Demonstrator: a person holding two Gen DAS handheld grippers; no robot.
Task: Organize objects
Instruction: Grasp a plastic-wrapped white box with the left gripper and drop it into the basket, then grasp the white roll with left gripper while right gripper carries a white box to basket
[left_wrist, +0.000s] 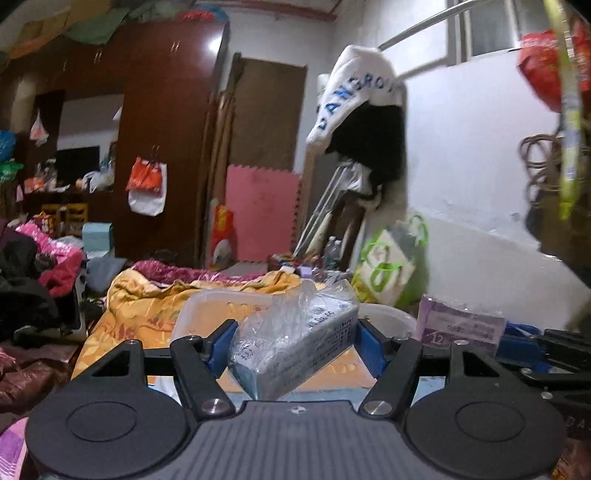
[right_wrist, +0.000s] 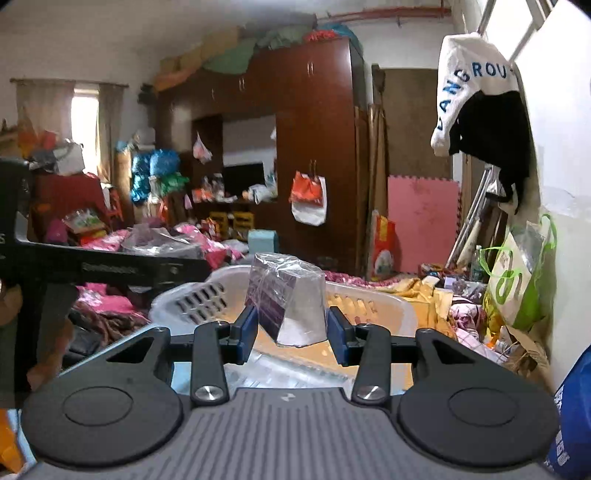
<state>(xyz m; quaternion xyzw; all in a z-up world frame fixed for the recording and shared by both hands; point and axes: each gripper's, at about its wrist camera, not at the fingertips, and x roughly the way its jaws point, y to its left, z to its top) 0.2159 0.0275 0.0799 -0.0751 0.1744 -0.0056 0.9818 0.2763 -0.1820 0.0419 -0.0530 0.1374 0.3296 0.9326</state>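
Left hand-held gripper (left_wrist: 295, 341) clamped on a plastic-wrapped grey-blue box (left_wrist: 295, 341), blue pads pressed against its two ends; box tilted, near end low, held in the air over the near rim of a white slotted basket (left_wrist: 207, 306). Right hand-held gripper (right_wrist: 291, 326) clamped on a plastic-wrapped purple box (right_wrist: 286, 301), pads on its two sides, box upright and slightly canted, held above the same white slotted basket (right_wrist: 192, 299). In the left wrist view the purple box (left_wrist: 461, 326) shows just to the right, near the grey-blue one but apart from it. Basket sits on a bed covered by an orange floral quilt (left_wrist: 147, 299); its far rim shows open quilt beyond, its left side crowded by pink and dark clothing (left_wrist: 44, 266). To the right a white wall (left_wrist: 480, 184) stands close, with a green-handled bag (right_wrist: 517, 280) against it. Behind: dark red wardrobe (right_wrist: 317, 147), a pink foam mat (right_wrist: 423, 221) leaning by a brown door, a white garment with blue lettering (right_wrist: 469, 77) hung on a rail. Basket floor mostly hidden behind the grippers; box print too small to read. A dark bar crossing the left of the right wrist view is blurred, likely part of the other gripper.
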